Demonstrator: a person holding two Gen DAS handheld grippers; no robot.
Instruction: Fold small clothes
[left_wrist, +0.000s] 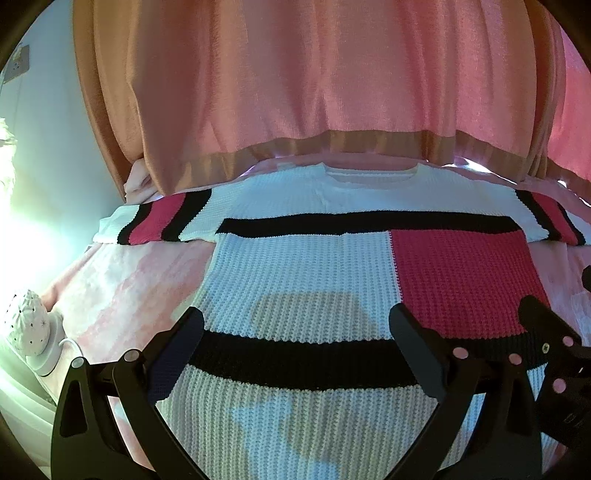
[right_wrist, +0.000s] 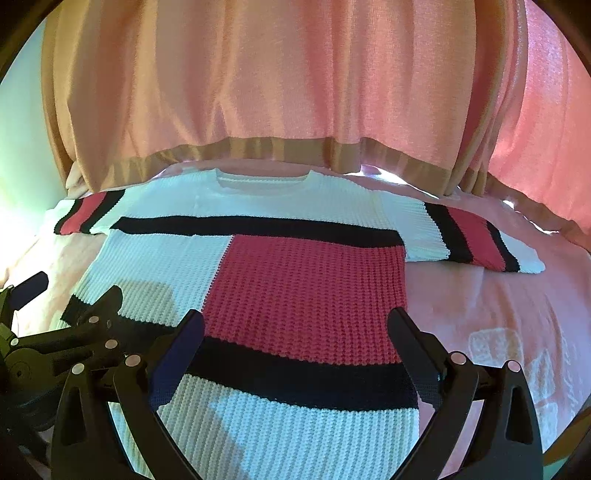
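The left black plastic two-finger gripper (left_wrist: 295, 332) has angular fingers (left_wrist: 417, 339) with dark blue textured pads, triangular cut-outs in the side arms, and round silver pin heads at the joints. The right black plastic two-finger gripper (right_wrist: 295, 334) matches it: blue-padded fingers (right_wrist: 183, 347), silver pins.

One knitted sweater (left_wrist: 303, 266), two claws (left_wrist: 295, 321) (right_wrist: 295, 321), one curtain (left_wrist: 295, 74), one bedsheet (right_wrist: 498, 314)

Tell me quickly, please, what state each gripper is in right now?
Left gripper: jaws open, holding nothing, above the sweater.
Right gripper: jaws open, holding nothing, above the same sweater.
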